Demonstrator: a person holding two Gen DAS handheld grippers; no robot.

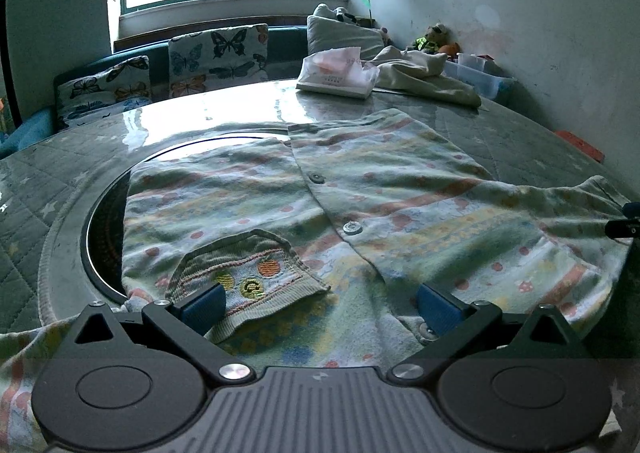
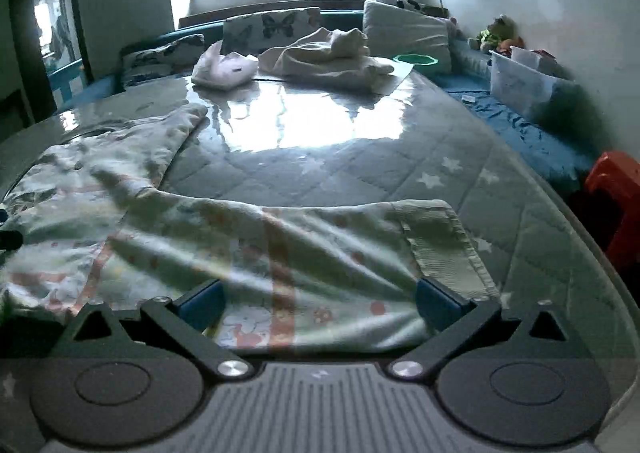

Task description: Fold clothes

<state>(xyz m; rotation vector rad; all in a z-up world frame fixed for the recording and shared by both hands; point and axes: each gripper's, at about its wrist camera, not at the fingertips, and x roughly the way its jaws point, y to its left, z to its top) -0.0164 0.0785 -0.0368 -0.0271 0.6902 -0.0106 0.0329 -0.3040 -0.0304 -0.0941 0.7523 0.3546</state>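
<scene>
A pale patterned child's cardigan (image 1: pixel 400 197) with snap buttons lies spread front-up on the table. Its knitted patch pocket (image 1: pixel 248 277) sits just ahead of my left gripper (image 1: pixel 320 305), which is open over the garment's near edge. In the right wrist view a sleeve (image 2: pixel 304 253) of the same cardigan stretches across, ending in a ribbed cuff (image 2: pixel 444 245). My right gripper (image 2: pixel 320 305) is open, its blue pads resting on either side of the sleeve cloth. The right gripper's tip shows at the left wrist view's right edge (image 1: pixel 624 225).
The table has a quilted star-print cover (image 2: pixel 440 173) under glossy plastic and a round dark inset (image 1: pixel 100 229). At the far side lie a tissue box (image 1: pixel 336 73), cream crumpled clothes (image 2: pixel 324 57), butterfly cushions (image 1: pixel 216 53), a clear bin (image 2: pixel 520 85) and an orange stool (image 2: pixel 616 197).
</scene>
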